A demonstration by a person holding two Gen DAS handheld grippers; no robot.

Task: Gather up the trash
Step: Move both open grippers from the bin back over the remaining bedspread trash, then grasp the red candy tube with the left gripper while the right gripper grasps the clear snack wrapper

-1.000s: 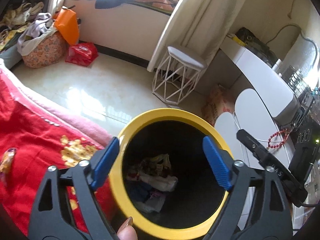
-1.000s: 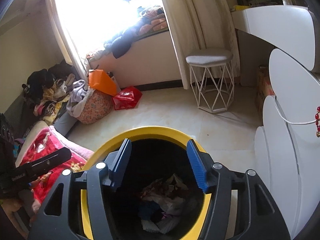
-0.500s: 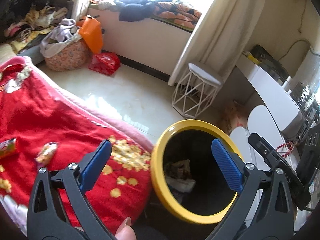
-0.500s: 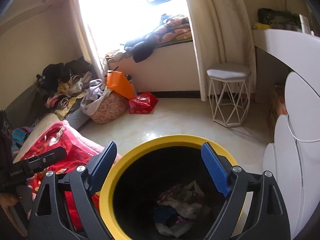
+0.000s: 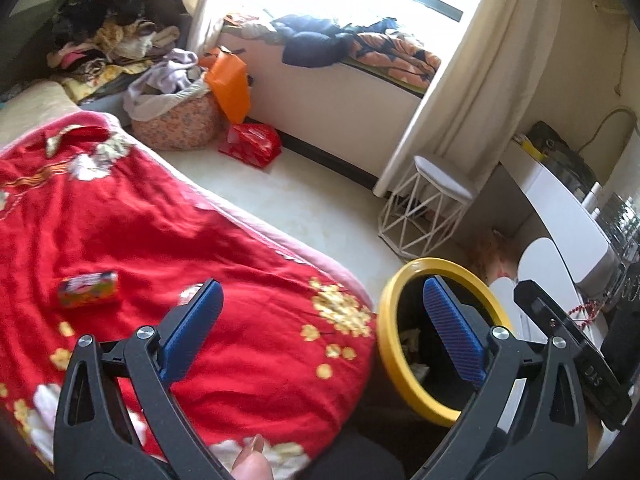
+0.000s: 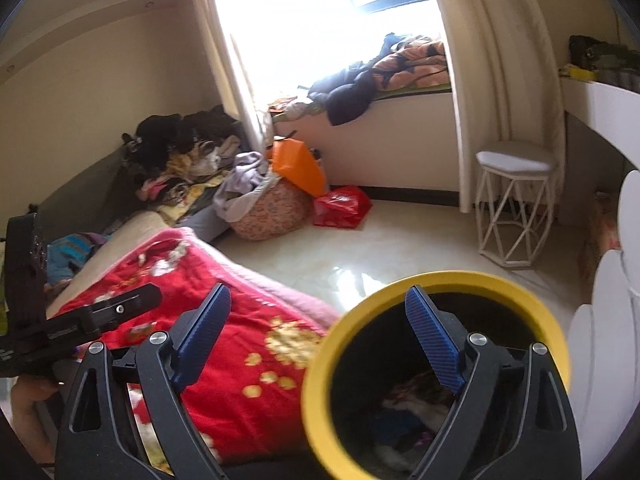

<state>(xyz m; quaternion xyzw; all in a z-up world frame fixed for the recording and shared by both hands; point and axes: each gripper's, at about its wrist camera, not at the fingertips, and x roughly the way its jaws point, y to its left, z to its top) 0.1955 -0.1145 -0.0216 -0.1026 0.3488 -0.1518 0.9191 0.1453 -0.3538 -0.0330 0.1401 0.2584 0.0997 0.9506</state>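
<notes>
Left gripper (image 5: 320, 328) held wide, empty, right gripper (image 6: 316, 340) likewise, one yellow-rimmed bin (image 5: 384, 332) seen right of both, one wrapper (image 5: 88, 290) lying left ahead on red blanket (image 5: 160, 232), one wire stool (image 5: 428, 216) beyond.

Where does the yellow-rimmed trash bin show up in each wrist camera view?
Left wrist view: the yellow-rimmed trash bin sits lower right, beside the red blanket, partly behind the left gripper.
Right wrist view: the bin fills the lower right, behind the right gripper.
Shared landmark: the white wire stool beyond the bin.
</notes>
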